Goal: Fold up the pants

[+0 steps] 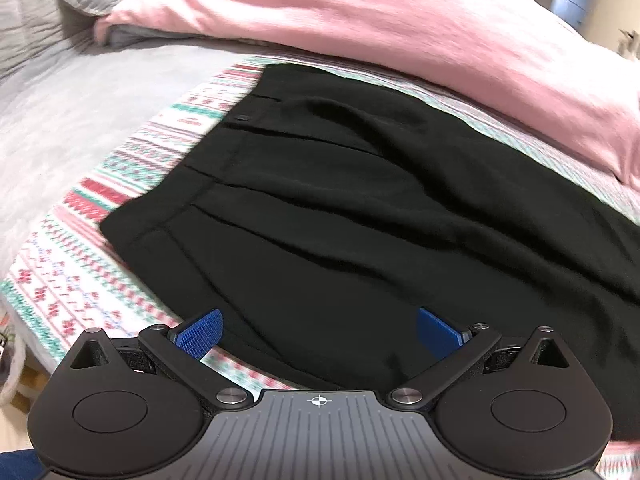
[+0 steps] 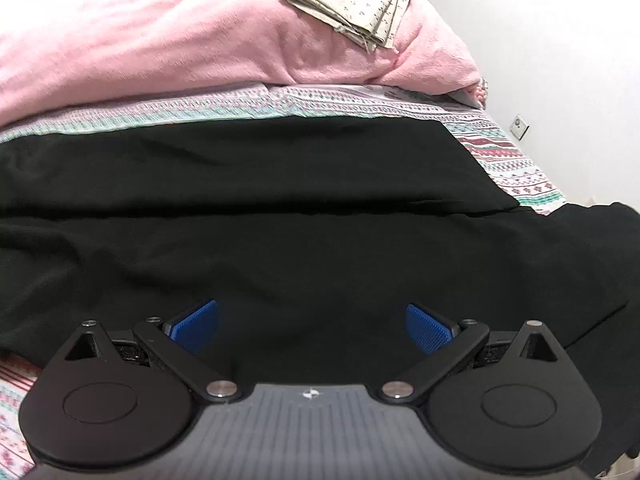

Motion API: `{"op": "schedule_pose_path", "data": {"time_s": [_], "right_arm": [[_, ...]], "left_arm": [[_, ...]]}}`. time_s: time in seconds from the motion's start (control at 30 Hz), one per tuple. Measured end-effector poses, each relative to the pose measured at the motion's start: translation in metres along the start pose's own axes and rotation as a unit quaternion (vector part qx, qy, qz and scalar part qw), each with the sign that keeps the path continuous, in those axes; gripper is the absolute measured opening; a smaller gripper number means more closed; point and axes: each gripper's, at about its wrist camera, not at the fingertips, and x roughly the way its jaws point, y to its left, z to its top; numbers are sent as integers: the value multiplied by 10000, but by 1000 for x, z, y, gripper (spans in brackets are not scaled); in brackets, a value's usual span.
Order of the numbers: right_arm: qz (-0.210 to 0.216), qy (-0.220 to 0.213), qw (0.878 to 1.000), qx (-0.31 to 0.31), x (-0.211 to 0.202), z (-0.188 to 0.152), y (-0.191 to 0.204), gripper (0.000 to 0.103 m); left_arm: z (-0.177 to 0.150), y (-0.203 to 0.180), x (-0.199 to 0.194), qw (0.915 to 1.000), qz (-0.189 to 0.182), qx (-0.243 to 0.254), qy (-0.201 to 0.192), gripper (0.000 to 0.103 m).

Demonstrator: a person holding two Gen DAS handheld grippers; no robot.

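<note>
Black pants (image 1: 340,208) lie flat on the bed (image 1: 60,272). Both grippers, left (image 1: 319,330) and right (image 2: 312,324), have jaws wide apart, holding nothing.

The pants (image 1: 360,200) lie flat on a sheet (image 1: 80,264) across the bed, waistband to the left, legs running right. Behind them lies a blanket (image 2: 160,40), with a folded cloth (image 2: 352,4) on top at its right end.
</note>
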Motion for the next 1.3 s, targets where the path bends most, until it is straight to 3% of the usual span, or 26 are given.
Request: {"op": "schedule_pose_path", "data": {"time_s": [0.17, 0.27, 0.37, 0.5, 0.63, 0.7, 0.73, 0.77, 0.93, 1.07, 1.23, 1.3], "right_arm": [[-59, 106, 9997, 201, 6, 1, -10, 37], [-158, 205, 9994, 213, 10, 0, -4, 37], [-226, 269, 9993, 161, 15, 0, -7, 37], [-341, 208, 9986, 351, 15, 2, -19, 37], [-609, 81, 9957, 698, 12, 5, -49, 37], [-1040, 92, 9882, 1125, 15, 6, -75, 37], [-1257, 124, 9832, 1321, 17, 5, -88, 37], [-1410, 180, 9787, 1484, 20, 4, -99, 37], [-1432, 621, 9632, 2187, 42, -2, -135, 30], [-1455, 555, 9683, 1953, 48, -2, -123, 30], [-1235, 674, 9776, 1567, 53, 1, -106, 30], [-1210, 792, 9795, 1406, 58, 6, -102, 30]], "left_arm": [[7, 27, 7, 9994, 243, -249, -23, 99], [15, 47, 14, 9989, 315, -360, 20, 85], [23, 83, 22, 9940, 601, -911, 23, 76], [28, 128, 27, 9839, 775, -1610, -64, 73], [31, 150, 45, 9750, 688, -2104, 162, 52], [36, 148, 49, 9751, 771, -2078, 42, 32], [39, 143, 50, 9770, 723, -2007, -47, 16], [43, 140, 50, 9766, 801, -1995, -91, 11], [57, 138, 47, 9761, 1156, -1803, -360, 7], [65, 150, 35, 9808, 1072, -1561, -466, 8], [81, 193, 29, 9775, 1230, -1608, -596, 8], [82, 210, 35, 9774, 1165, -1708, -447, 8]]}}
